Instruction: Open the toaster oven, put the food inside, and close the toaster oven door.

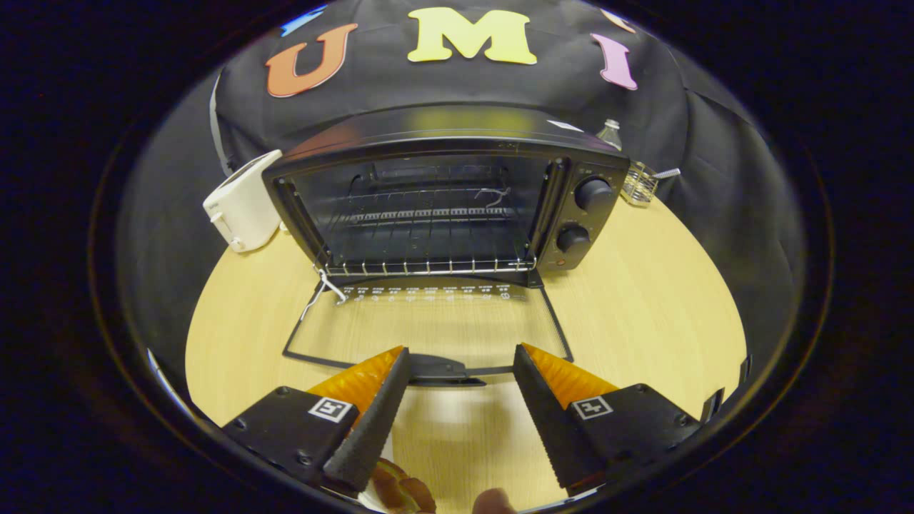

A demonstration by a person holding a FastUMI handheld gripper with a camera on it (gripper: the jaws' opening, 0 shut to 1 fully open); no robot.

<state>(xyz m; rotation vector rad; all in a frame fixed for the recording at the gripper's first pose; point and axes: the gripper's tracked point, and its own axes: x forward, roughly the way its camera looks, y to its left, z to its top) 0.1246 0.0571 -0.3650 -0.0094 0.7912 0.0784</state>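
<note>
Hand-held gripper [460, 357] open, fingers spread wide, nothing between them; fingertips sit just short of the dark handle [439, 370] on the front edge of the lowered door. Gripper view: black toaster oven [443, 139] with two round knobs [593, 193] stands on the pale wooden bench [643, 307], its glass door [428, 321] dropped flat toward the gripper, cavity exposed. Wire rack [428, 265] visible inside, apparently bare. White plastic toaster [244, 202] just beside the oven on one side; a small clear bottle [609, 133] and a wire holder [640, 184] behind it on the other. Below the fingers, a brownish glossy item [400, 492], possibly the food, lying on something white; too cut off to say for sure. Judgement: opening step looks done, loading not yet begun. Risks from here: the open door lies between gripper and cavity, so a low approach with the food could knock the door or drag on the glass; wide-set fingers may clip the door frame or rack front on entry; soft food may slip or crush if squeezed unevenly.
</note>
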